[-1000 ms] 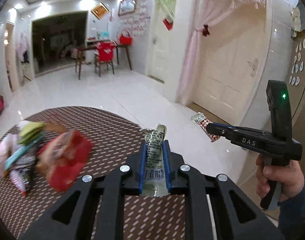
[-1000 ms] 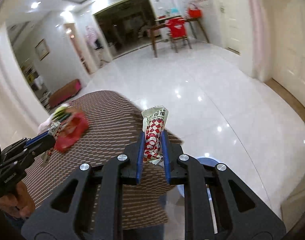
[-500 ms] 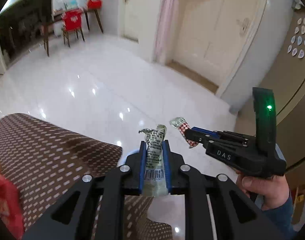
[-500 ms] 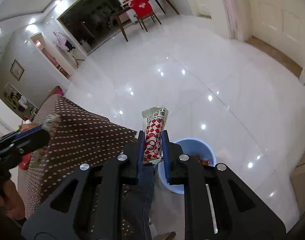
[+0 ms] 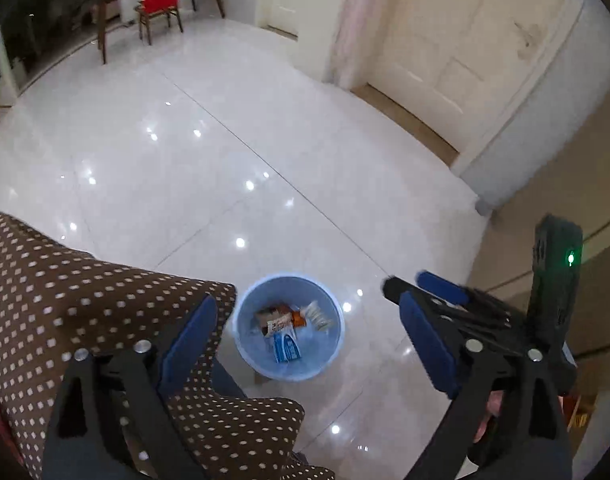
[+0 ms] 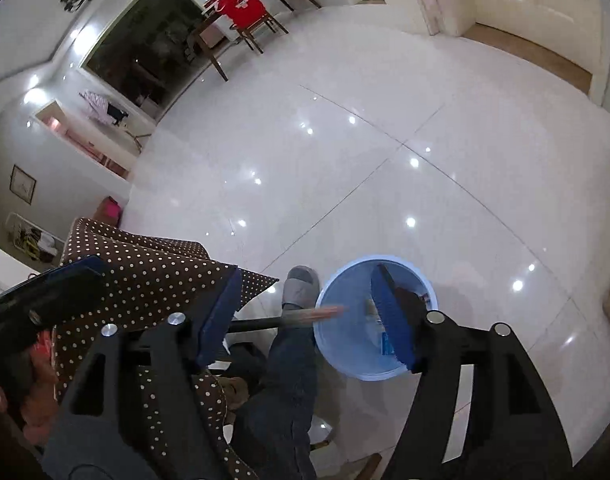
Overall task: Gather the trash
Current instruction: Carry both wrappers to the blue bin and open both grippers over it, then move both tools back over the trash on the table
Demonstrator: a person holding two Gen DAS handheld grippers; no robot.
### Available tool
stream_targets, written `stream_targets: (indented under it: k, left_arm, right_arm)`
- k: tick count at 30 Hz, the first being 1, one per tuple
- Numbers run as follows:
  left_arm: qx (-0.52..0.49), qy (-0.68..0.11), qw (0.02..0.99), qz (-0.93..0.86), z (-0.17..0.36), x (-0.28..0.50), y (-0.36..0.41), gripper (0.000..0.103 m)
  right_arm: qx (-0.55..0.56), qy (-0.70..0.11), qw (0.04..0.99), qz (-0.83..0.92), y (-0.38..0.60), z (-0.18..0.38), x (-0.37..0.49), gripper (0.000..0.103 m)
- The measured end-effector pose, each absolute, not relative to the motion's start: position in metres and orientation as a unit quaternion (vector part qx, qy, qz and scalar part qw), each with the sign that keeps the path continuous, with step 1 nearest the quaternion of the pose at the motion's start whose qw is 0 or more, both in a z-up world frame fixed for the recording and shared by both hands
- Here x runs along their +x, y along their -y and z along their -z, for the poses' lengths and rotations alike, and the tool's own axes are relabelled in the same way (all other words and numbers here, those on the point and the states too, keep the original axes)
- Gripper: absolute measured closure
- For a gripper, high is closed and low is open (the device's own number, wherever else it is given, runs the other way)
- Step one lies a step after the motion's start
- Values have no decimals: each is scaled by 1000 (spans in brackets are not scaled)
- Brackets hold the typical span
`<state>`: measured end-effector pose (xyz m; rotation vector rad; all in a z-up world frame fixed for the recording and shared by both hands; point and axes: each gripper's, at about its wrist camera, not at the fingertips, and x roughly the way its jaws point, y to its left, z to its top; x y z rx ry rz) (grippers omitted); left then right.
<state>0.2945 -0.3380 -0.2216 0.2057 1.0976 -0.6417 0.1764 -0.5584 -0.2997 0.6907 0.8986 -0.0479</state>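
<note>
Both tools, left tool [image 5: 305, 340] and right tool [image 6: 309, 312], hang spread and empty above the blue bin [image 5: 245, 344]; wrappers [image 5: 285, 326] lie inside; more trash likely waits on the desk [image 5: 65, 288].

We see the left gripper [image 5: 309, 344] with its blue pads [image 5: 189, 336] spread wide and nothing between them. Below it, on the white tiled floor [image 5: 233, 152], stands a blue bin [image 5: 245, 344] with several wrappers [image 5: 283, 324] inside. The right gripper [image 5: 421, 290] is beside the bin, also spread apart. A brown dotted tablecloth [image 5: 65, 292] hangs at the left.
</note>
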Motion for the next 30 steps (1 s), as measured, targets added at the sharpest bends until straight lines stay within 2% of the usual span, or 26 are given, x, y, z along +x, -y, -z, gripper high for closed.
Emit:
stream_targets:
  k: [1, 3, 19, 30]
  left_arm:
    - [95, -506, 805, 296, 219, 293, 335, 12]
    - [93, -498, 810, 294, 215, 286, 331, 11]
    - [82, -410, 858, 299, 149, 212, 279, 9]
    - [58, -359, 886, 286, 109, 179, 222, 9]
  right_arm:
    - [330, -423, 844, 28, 560, 298, 173, 11]
    - [335, -414, 846, 36, 565, 295, 168, 6]
    - [279, -380, 880, 50, 532, 229, 135, 6]
    - [234, -359, 904, 18, 475, 176, 125, 6]
